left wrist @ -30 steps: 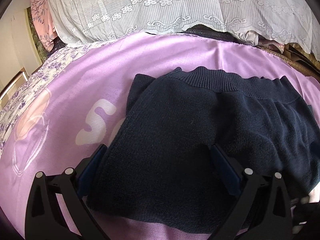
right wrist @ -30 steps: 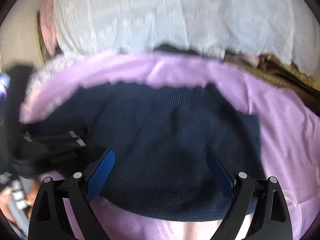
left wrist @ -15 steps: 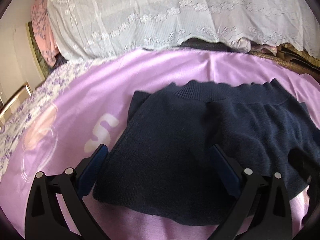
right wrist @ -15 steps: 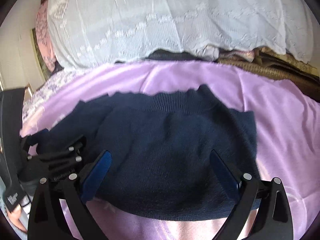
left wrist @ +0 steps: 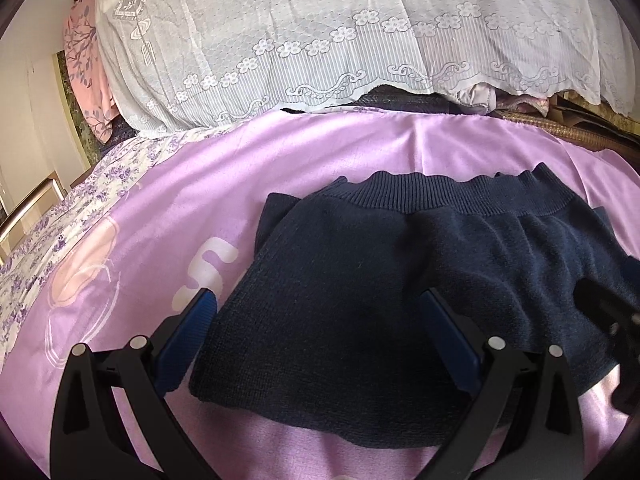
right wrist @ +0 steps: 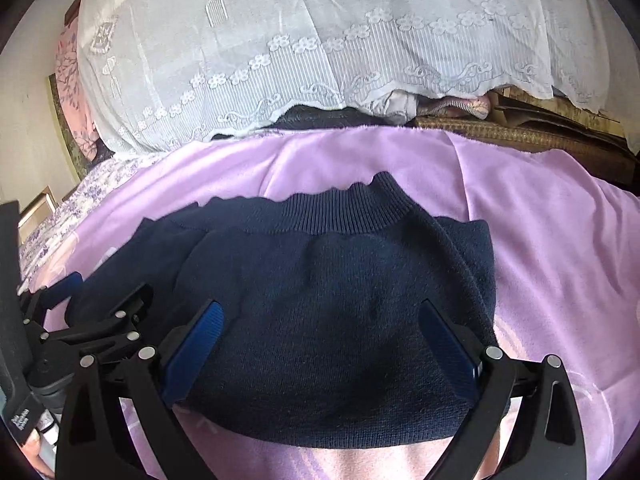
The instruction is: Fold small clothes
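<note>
A small navy knit garment (left wrist: pixel 380 280) with a ribbed waistband lies folded on the purple blanket (left wrist: pixel 180 208); it also shows in the right wrist view (right wrist: pixel 340 320). My left gripper (left wrist: pixel 320 340) is open and empty, hovering over the garment's left near part. My right gripper (right wrist: pixel 320 344) is open and empty over the garment's right near part. The left gripper's body shows at the left of the right wrist view (right wrist: pixel 92 332); part of the right gripper shows at the right edge of the left wrist view (left wrist: pixel 612 316).
A pile covered with white lace cloth (left wrist: pixel 340 40) stands behind the blanket. A floral sheet (left wrist: pixel 60 232) lies at the left. A woven mat and brown items (right wrist: pixel 540 132) sit at the back right.
Both grippers have pulled back and up from the garment, so it looks farther away. The garment lies still. The jaws stay open.
</note>
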A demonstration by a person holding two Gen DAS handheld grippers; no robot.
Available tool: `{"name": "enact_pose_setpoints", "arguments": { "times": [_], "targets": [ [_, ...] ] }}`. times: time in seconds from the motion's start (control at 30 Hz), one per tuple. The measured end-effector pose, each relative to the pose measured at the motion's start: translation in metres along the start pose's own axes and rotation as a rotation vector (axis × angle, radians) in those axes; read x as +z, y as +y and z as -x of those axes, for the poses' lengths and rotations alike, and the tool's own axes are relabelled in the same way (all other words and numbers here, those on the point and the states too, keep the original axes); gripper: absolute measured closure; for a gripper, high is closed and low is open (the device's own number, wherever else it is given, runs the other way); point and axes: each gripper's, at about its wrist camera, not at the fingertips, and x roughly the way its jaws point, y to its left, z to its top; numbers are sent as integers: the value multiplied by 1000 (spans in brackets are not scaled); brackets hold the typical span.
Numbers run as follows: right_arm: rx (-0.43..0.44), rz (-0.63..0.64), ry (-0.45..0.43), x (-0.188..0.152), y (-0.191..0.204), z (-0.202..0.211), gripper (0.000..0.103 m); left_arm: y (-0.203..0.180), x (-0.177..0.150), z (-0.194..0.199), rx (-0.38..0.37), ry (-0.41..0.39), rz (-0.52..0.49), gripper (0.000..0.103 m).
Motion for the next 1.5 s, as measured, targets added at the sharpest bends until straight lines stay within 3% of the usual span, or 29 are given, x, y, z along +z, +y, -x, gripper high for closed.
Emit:
{"name": "enact_pose_setpoints", "arguments": {
  "times": [0.07, 0.2, 0.37, 0.57, 0.73, 0.87, 1.0, 1.2, 1.3, 1.43, 1.5],
  "targets": [
    [-15, 28, 100, -4, 2, -20, 3, -2, -2, -17, 29, 87, -19, 4],
    [-6, 25, 85, -3, 1, -18, 3, 12, -2, -34, -70, 178, 57, 4],
    [90, -86, 31, -4, -23, 6, 4, 9, -2, -21, -48, 123, 31, 4],
    [198, -310, -35, -17, -81, 51, 4, 16, 3, 4, -114, 73, 85, 4],
    [280, -504, -10, -41, -119, 61, 5, 7, 1, 21, -131, 55, 61, 4],
    [328, -572, 39, -49, -124, 50, 17, -12, -2, 27, -138, 45, 2, 4],
    [375, -613, 79, -53, -122, 43, 22, -38, -17, 7, -51, 97, -129, 4],
    [373, -665, 112, -53, -116, 36, 21, -28, -10, 15, -84, 85, -84, 4],
    [359, -736, 120, -45, -118, 23, 21, -12, 5, 22, -140, 63, 18, 4],
    [312, -855, 96, -30, -123, -2, 21, -15, 19, 9, -157, 107, 58, 4],
    [281, -864, 66, -27, -120, -6, 21, -27, 15, -11, -144, 157, 28, 4]
  ]
}}
